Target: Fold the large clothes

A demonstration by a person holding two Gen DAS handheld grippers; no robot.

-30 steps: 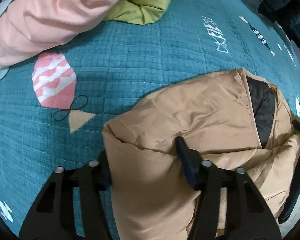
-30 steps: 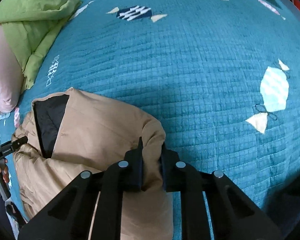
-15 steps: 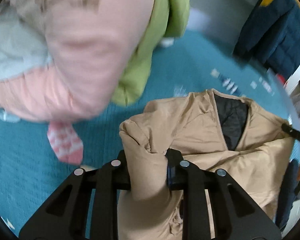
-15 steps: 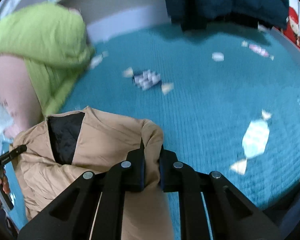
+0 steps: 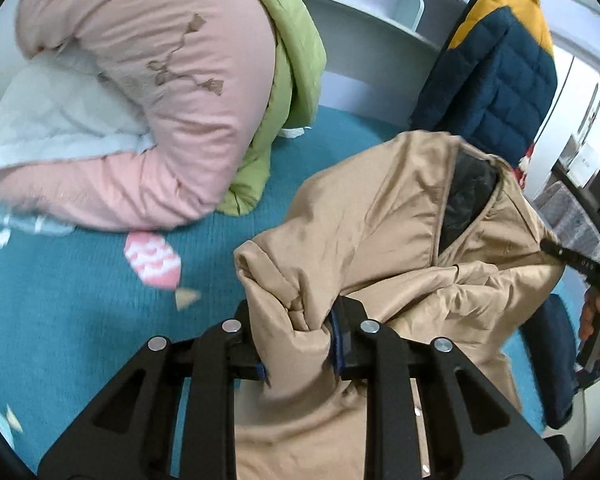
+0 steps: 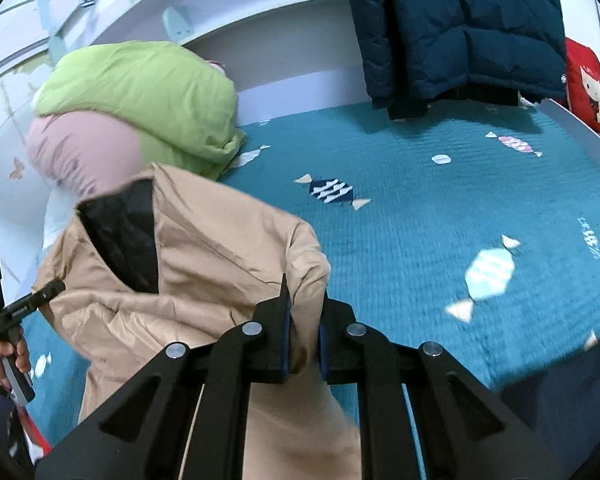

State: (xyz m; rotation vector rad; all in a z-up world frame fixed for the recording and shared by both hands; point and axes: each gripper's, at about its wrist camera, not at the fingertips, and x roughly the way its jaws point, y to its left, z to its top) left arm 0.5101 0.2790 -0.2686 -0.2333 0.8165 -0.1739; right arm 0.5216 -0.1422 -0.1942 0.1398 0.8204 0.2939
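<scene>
Both tools [image 5: 298,344] [image 6: 302,340] pinch glossy puffy tan coat [image 5: 380,216].

The tan jacket [image 5: 380,216] is a large padded coat of smooth, slightly shiny cloth with a black quilted lining [image 5: 466,196] showing in the open V of its neck. It hangs bunched and creased above the teal bedspread [image 5: 80,300], raised at 2 shoulder corners, neck uppermost, with its lower part drooping toward the bedspread's near edge. In the right wrist view the jacket [image 6: 204,248] covers the bedspread's [image 6: 440,232] left side, the lining [image 6: 124,236] facing up and 1 puffed fold standing at its right corner.
</scene>
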